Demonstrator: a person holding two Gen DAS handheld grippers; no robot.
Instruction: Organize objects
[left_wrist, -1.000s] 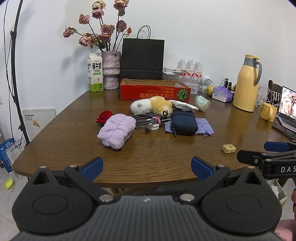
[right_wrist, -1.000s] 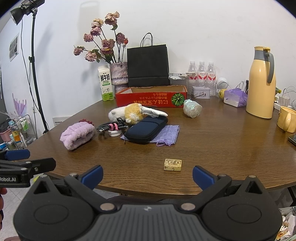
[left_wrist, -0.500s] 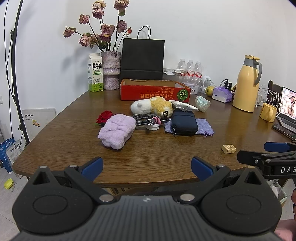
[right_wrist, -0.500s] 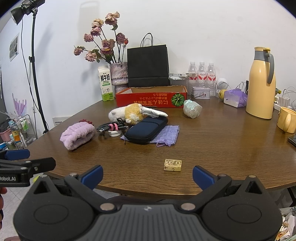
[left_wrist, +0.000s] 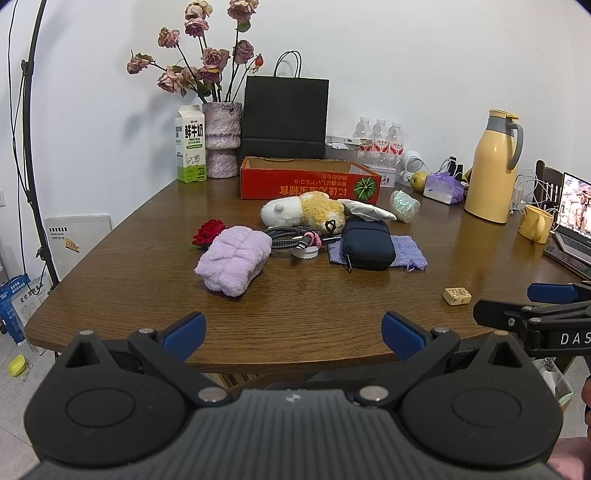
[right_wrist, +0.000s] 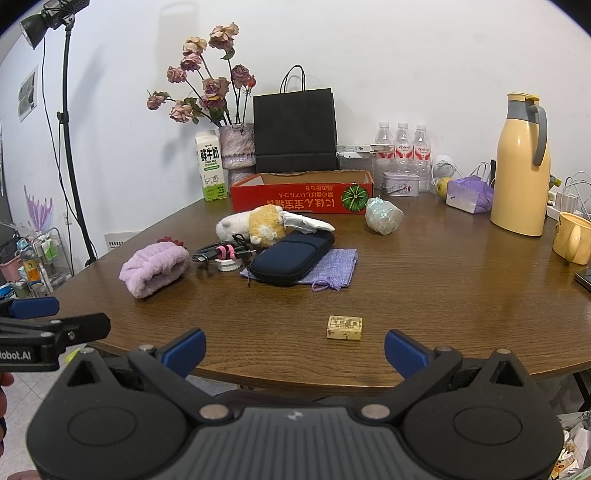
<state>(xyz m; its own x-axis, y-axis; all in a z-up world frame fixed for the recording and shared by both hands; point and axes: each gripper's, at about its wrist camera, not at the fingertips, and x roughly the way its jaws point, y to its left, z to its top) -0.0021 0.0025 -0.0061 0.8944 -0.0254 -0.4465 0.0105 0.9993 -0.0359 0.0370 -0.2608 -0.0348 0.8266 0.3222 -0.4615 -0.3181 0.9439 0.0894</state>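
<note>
Both grippers hang off the near edge of the tabletop (left_wrist: 332, 306) with nothing between their blue pads: the left gripper (left_wrist: 291, 328) has its jaws spread wide, and so does the right gripper (right_wrist: 293, 347).

The things to sort lie in a loose cluster around the middle of the tabletop. The folded lilac towel (left_wrist: 234, 260) sits towards the left edge; it looks soft and light, so a pinch across its thick middle should hold, though it may sag or unfold. Touching its far corner is a red fabric rose (left_wrist: 207, 230), probably delicate. A coiled cable (left_wrist: 291, 236) bound with a pink strap lies beside a small white cap (left_wrist: 304, 253); the strap is likely the firmest place to grip. The plush toy (left_wrist: 306, 213) will squash, so take it across the body. The navy zip pouch (left_wrist: 367, 242) rests on a lilac drawstring bag (left_wrist: 406, 253); the pouch seems semi-stiff and best gripped across its narrow width, whereas the thin bag would need pinching at an edge. A crinkly iridescent wad (right_wrist: 383, 218) sits nearer the box. Alone by the near edge is a small tan block (right_wrist: 344, 327), rigid and easy to grasp by its short sides.

The red cardboard box (left_wrist: 310, 182) stands open at the far edge; from these low angles its contents cannot be seen.
</note>
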